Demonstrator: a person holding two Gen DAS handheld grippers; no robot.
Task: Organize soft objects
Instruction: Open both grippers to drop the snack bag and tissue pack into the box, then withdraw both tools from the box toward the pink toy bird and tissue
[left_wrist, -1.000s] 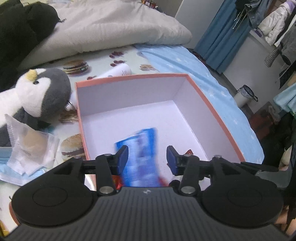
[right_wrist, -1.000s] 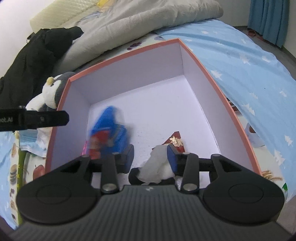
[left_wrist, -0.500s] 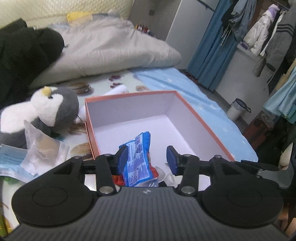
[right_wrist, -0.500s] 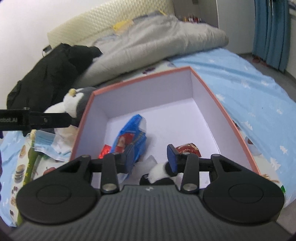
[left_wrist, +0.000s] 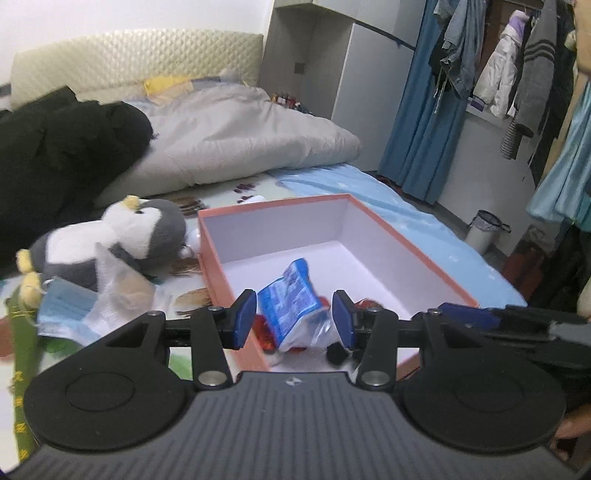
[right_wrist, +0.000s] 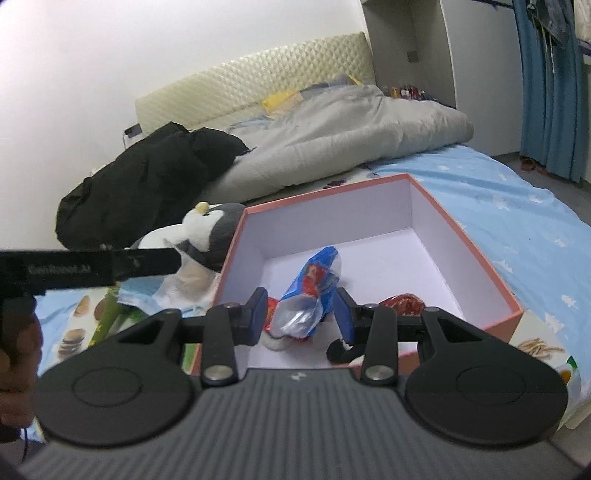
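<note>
Both grippers have pulled back and up from the box (left_wrist: 413, 243) since the earlier frames: the view used to sit right over its floor, now the whole box and the headboard show. The blue packet (left_wrist: 291, 306), blurred in the air before, now lies in the near part of the box, leaning up. Left gripper (left_wrist: 293, 319): jaws partly apart, nothing clamped, packet seen through the gap only. Right gripper (right_wrist: 299, 314): same, half open, empty. Count in the box: one blue packet, one red wrapper (right_wrist: 404, 304) near the right wall, one small white-and-black soft thing (right_wrist: 341, 349) at the near wall, mostly hidden. Beside the box's left wall on the bed (right_wrist: 517, 206): one penguin plush (left_wrist: 125, 236), one face mask (left_wrist: 62, 310), one clear bag (left_wrist: 122, 291), all touching or overlapping. Further back, one black jacket (right_wrist: 147, 184) and one grey duvet (left_wrist: 240, 140). One bin (left_wrist: 484, 230) on the floor right of the bed.
</note>
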